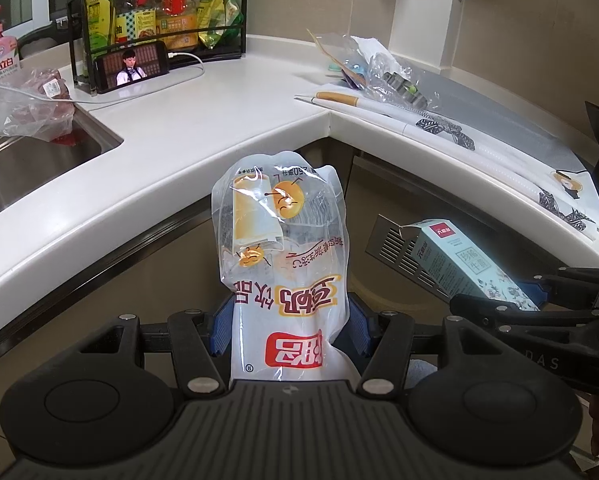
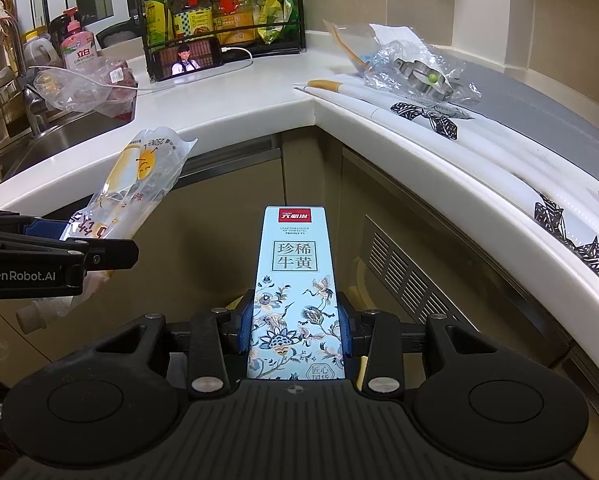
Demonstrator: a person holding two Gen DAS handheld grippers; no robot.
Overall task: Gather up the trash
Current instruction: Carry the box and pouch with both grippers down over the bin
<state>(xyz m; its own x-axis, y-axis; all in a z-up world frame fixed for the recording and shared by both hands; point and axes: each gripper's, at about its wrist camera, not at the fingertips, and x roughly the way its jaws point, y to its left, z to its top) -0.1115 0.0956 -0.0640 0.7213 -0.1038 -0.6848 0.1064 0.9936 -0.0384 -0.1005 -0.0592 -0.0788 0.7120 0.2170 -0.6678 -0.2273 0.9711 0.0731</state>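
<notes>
Crinkly plastic pouch [image 1: 283,264] clamped by left fingers [image 1: 221,330] | right fingers [image 2: 245,326] grip flat floral carton [image 2: 297,300]

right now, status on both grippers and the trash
Left gripper shut on drink pouch. Right gripper shut on blue box. Both held off the counter; no bin in view.
</notes>
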